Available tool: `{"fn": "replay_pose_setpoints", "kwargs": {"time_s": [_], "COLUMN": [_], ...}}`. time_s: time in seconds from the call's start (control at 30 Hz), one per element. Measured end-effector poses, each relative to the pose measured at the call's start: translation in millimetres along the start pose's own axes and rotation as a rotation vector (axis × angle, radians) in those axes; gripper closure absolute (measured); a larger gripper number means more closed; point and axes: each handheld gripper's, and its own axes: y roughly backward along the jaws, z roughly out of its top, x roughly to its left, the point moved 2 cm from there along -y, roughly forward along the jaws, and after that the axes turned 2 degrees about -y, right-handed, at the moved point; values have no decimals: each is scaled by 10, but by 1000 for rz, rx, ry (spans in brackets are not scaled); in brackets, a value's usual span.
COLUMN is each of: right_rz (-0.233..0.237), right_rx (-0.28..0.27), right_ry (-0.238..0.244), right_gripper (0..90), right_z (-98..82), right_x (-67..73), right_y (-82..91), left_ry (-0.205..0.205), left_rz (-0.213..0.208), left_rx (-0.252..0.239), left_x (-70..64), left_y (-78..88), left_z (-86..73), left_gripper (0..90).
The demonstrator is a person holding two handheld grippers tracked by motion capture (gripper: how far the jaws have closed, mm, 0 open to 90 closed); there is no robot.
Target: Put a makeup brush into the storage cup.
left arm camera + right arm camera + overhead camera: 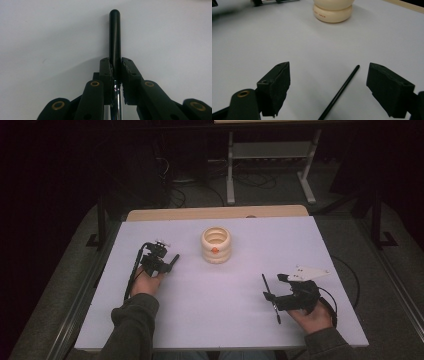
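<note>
From the high view I see my left gripper on the white table, to the left of the cream ribbed holder, with a black-handled tool poking out of its jaws toward that holder. My right gripper sits well to the right of the holder and nearer to me, and a thin black rod lies on the table at its jaw end

In the left gripper view the left gripper has its jaws nearly together, pads pressed on both sides of the tool's black handle; the rounded end juts past the jaws over the table and a shiny metal shank runs back between them

In the right gripper view the right gripper stands wide open and grips nothing. The thin black rod lies flat on the table between the jaws, nearer the right-hand one, touching neither. The cream holder stands well beyond the jaws
</note>
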Motion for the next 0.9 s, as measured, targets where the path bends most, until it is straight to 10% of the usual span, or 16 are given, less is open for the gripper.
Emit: {"fn": "replay_pose_setpoints", "kwargs": {"time_s": [0.4,0.9], "right_rz": [69,156], "right_rx": [45,101], "right_ry": [87,150], "right_gripper": [182,197], "right_z": [255,687], "right_x": [243,279], "right_y": [-10,-111], "left_ry": [-96,-240], "left_rz": [-48,-190], "left_rx": [-82,-166], "left_x": [43,-237], "left_y": [431,747], "left_z": [-111,-103], "left_gripper": [797,798]}}
